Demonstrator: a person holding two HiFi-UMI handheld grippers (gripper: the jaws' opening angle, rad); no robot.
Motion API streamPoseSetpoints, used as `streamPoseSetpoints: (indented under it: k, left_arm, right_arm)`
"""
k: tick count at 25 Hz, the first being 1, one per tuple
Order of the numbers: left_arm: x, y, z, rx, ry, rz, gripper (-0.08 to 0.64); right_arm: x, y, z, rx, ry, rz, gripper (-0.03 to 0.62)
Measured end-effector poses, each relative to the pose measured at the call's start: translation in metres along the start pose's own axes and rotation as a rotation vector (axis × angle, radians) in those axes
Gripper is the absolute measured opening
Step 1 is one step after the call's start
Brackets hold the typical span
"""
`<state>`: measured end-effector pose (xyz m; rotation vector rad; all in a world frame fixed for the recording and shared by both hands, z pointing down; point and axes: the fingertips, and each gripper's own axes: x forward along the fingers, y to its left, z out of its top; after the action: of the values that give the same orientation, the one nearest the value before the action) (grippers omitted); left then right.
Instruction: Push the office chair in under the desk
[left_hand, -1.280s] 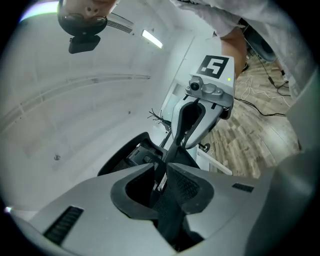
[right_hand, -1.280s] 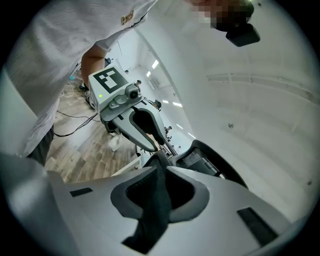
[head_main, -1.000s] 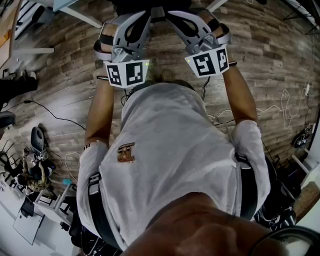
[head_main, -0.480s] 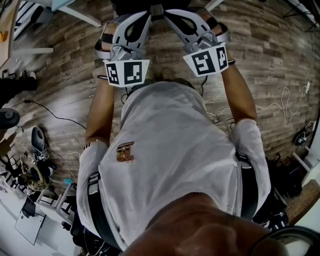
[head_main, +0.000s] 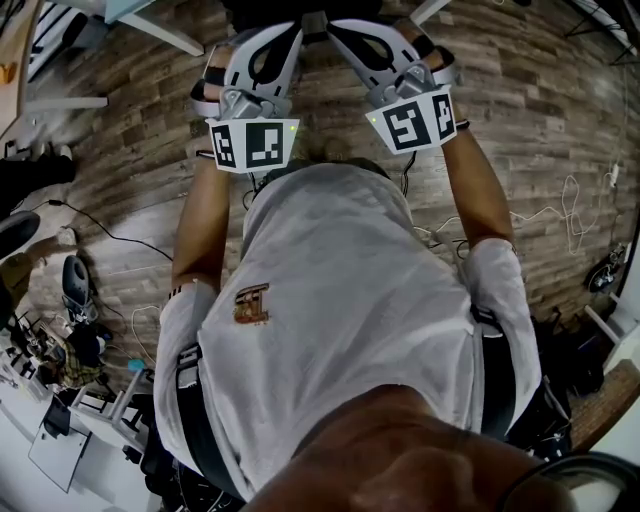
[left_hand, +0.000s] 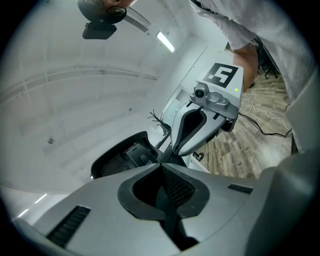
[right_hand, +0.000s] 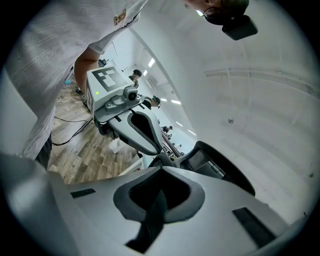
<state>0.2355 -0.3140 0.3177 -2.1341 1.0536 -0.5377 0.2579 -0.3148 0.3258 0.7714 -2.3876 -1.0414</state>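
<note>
Black mesh chair (left_hand: 117, 159) shows its back at the head view's top edge, over a wood floor (head_main: 560, 120). Right by that back, the left gripper (left_hand: 161, 167) and right gripper (right_hand: 161, 170) point toward it, tips converging. Each has its fingers pressed together with nothing between them. The person's white shirt (head_main: 340, 300) fills the foreground, arms outstretched.

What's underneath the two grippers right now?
Wood floor shows beneath the left gripper and right gripper, both shut on the black chair back. The shirt covers the nearer floor; the chair's lower part is unseen.
</note>
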Motion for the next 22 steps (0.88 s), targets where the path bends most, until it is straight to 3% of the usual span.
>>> streamPoseSetpoints:
  k: [15,20,22]
  left_arm:
    - [-0.003,0.001,0.001,-0.060,-0.009,0.002,0.018]
    - [-0.006,0.006,-0.006,-0.109,-0.016,-0.001,0.018]
    - [-0.009,0.010,-0.008,-0.158,-0.026,-0.001,0.018]
  right_arm:
    - [-0.002,0.002,0.002,0.005,-0.001,-0.007,0.034]
    - [0.005,0.005,0.005,0.020,-0.001,-0.005,0.034]
    - [0.007,0.004,0.008,0.067,-0.012,-0.006,0.034]
